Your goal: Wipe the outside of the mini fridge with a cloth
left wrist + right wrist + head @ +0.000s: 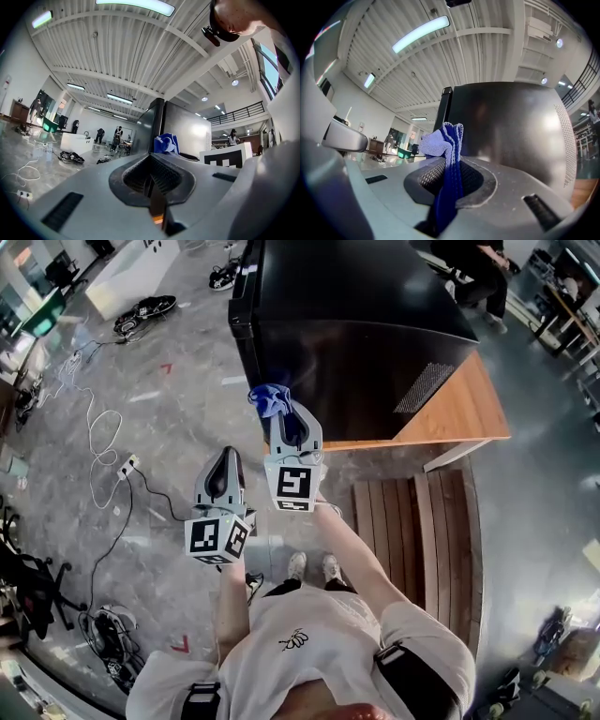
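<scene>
- The grey left gripper is the one nearer the person. Its jaws are pressed together with nothing between them.
- The grey right gripper reaches further forward and pinches a blue microfibre cloth, which bunches out past the tips.
- The black box-shaped mini fridge lies straight ahead of the right jaws. Its dark side wall faces the cloth, close by, though I cannot tell whether they touch.
- The fridge stands along the near edge of a wooden-topped table, at its left end.
- The right gripper looks better placed for the wipe.
</scene>
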{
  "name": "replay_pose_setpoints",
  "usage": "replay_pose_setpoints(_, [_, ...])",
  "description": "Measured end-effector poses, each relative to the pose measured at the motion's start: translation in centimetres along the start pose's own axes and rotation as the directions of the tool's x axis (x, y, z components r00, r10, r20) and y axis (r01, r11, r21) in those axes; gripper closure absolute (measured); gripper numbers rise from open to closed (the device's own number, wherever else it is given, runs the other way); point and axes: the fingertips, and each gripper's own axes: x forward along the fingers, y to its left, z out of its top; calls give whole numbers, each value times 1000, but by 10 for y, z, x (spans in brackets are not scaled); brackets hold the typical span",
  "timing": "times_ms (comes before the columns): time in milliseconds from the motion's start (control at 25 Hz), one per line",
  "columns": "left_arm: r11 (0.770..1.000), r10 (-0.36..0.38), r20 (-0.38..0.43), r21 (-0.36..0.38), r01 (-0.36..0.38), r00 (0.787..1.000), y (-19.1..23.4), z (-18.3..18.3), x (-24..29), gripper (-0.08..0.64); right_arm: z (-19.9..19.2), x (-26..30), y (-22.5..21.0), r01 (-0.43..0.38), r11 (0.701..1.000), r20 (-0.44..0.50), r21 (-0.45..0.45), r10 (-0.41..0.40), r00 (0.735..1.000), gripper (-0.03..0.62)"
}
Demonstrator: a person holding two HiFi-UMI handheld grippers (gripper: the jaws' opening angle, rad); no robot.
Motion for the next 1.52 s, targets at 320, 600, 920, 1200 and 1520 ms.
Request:
replay_pose_setpoints(320, [998, -63, -8, -1, 63, 998, -36, -7, 20, 555, -4, -20, -68, 102, 994, -1, -44, -102, 995, 531])
replay_pose_setpoints(600, [992, -124, -10, -3, 124, 992, -77, -14, 34, 555, -7, -43, -133, 188, 978, -2, -84, -189, 982, 531])
replay_pose_setpoints(920, [988, -154, -14, -3, 154, 988, -111, -18, 44, 555, -5, -64, -198, 268, 957, 5, -108, -269, 963, 531])
replay_pose_setpoints(1200, [985, -173, -25, 2, 173, 985, -134, -24, 53, 555, -8, -78, -252, 350, 931, -5, -105, -352, 936, 531])
replay_pose_setpoints(1520, [982, -190, -29, 12, 190, 981, -155, -27, 59, 555, -13, -89, -290, 388, 917, -15, -88, -391, 920, 531])
